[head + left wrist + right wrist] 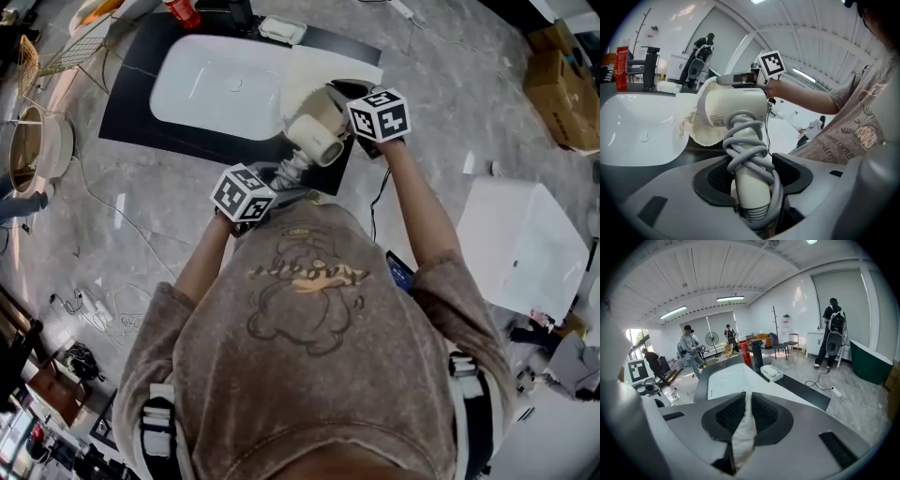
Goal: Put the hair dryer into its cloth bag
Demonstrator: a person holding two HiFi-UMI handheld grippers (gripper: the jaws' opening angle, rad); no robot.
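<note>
At the right edge of the white basin (216, 89), the left gripper (752, 180) clamps the handle of the hair dryer (733, 115), its nose at the mouth of the cloth bag (701, 136), which the right gripper (747, 416) pinches between nearly closed jaws.

The cream hair dryer (733, 110) is seen at the centre of the left gripper view. Its upright handle is wound with a grey cord (747, 150) and clamped by the left gripper (752, 176). Its head is held at the gathered open mouth of the cream cloth bag (693, 129), whose fabric is pinched by the right gripper (745, 411).
</note>
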